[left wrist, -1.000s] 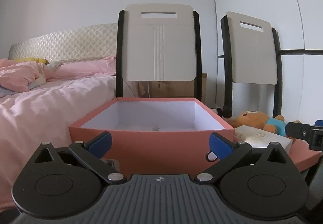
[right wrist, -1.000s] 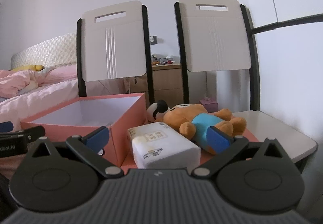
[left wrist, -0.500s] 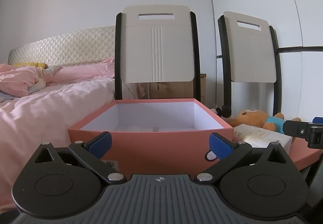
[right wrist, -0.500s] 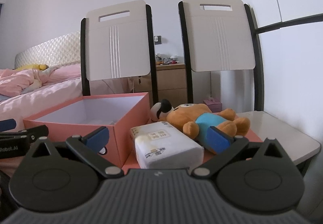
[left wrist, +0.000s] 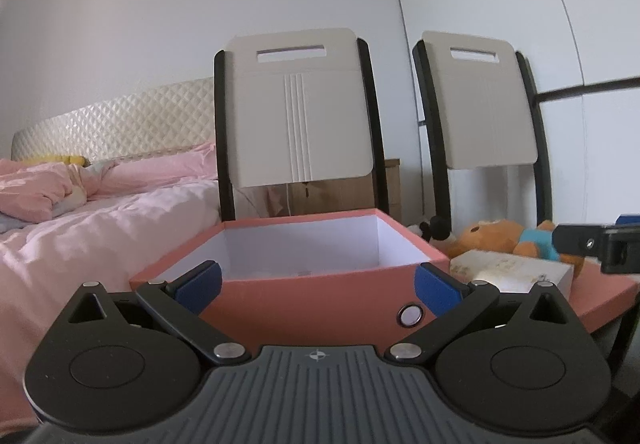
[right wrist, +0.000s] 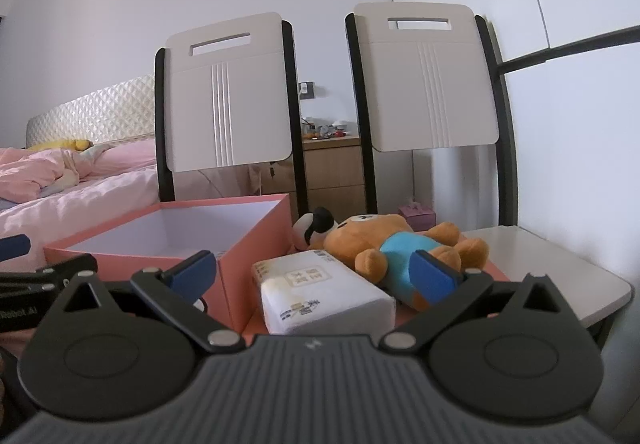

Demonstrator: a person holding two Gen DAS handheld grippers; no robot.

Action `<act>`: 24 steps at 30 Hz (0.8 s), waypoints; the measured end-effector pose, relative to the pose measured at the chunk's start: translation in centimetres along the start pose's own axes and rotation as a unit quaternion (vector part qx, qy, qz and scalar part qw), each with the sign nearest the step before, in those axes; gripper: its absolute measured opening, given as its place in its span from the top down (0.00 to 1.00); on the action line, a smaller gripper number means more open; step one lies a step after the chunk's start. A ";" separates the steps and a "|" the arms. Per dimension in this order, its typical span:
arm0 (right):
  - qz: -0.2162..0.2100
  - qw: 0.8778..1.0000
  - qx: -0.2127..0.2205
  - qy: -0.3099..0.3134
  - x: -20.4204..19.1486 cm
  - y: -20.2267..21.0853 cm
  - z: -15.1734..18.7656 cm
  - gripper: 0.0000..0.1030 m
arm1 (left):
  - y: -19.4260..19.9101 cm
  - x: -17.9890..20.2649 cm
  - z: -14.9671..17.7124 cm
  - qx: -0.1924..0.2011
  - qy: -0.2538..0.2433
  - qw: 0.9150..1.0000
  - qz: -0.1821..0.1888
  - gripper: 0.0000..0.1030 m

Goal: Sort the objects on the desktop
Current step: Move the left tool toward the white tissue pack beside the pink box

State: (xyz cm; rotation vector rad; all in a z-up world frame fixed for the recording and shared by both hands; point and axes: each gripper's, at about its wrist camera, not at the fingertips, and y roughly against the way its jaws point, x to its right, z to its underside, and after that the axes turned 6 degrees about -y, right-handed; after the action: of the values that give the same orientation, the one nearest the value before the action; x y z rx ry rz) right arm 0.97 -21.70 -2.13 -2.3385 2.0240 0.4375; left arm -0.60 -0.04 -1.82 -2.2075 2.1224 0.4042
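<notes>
Sorting has barely begun at a bedside table [right wrist: 560,256]: the open pink box [left wrist: 320,296] shows only white inner walls, and whatever small speck lies on its floor is too small to tell. Both tools are empty. The left gripper [left wrist: 316,286] faces the box's near wall with its blue-tipped fingers [left wrist: 198,282] spread wide, holding nothing. The right gripper [right wrist: 312,272], fingers [right wrist: 434,276] equally wide, is aimed at the white tissue pack [right wrist: 320,292], which lies just beside the box on its right, resting on what looks like the flat pink lid [left wrist: 600,294]. Behind the pack, touching or nearly touching it, a brown teddy bear in a blue shirt [right wrist: 396,248] lies on its back, with a small black-and-white plush toy [right wrist: 314,226] at its head. By the look of it, all three items are yet to go into the box, the tissue pack likeliest first. Two folding chairs [right wrist: 228,104] lean on the wall behind, a pink-covered bed [left wrist: 80,220] to the left.
</notes>
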 end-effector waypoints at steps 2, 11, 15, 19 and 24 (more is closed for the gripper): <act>0.000 1.000 0.000 0.001 0.0 0.1 0.0 0.00 | 0.0 0.1 0.1 -0.001 0.001 1.000 -0.002 0.00; -0.002 1.000 0.004 0.002 0.1 0.3 0.1 0.00 | 0.0 0.4 0.4 0.006 0.005 1.000 -0.006 0.00; -0.002 1.000 0.006 0.002 0.3 0.4 0.1 0.00 | 0.0 0.9 0.7 0.005 0.000 1.000 -0.002 0.00; -0.004 1.000 0.007 0.002 0.5 0.6 0.1 0.00 | -0.1 1.3 0.9 -0.002 0.005 1.000 0.005 0.00; -0.005 1.000 0.009 0.000 0.7 0.9 0.0 0.00 | 0.2 1.5 1.0 0.003 0.006 1.000 -0.005 0.00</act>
State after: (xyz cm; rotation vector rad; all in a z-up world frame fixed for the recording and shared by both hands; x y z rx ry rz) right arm 0.23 -22.55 -2.18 -2.3380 2.0054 0.4161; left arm -0.87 -1.28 -3.07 -2.2208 2.1151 0.3844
